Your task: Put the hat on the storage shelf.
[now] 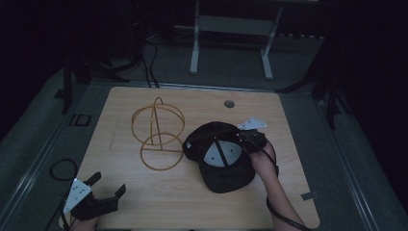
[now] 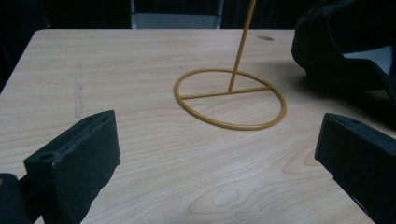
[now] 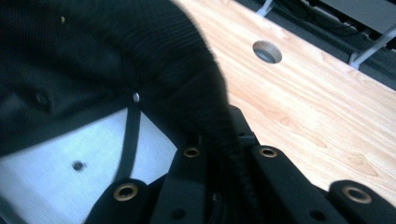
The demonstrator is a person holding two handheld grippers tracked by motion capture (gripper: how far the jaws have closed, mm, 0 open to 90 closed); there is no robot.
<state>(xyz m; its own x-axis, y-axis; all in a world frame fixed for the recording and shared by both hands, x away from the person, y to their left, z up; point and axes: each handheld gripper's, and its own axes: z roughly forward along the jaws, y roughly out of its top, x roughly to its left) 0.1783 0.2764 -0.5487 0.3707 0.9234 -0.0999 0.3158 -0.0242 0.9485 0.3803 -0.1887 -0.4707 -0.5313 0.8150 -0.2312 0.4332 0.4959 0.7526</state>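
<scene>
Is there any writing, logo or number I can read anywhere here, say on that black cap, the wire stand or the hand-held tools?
None can be read.
Black cap: no lettering or logo shows on its fabric or pale lining.
Gold wire stand: bare wire, no label.
Left tool and right tool: no markings legible.
Wooden table: plain wood grain, no text.

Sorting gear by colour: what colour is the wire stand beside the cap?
Mustard yellow; the wire stand shows best in the left gripper view.
</scene>
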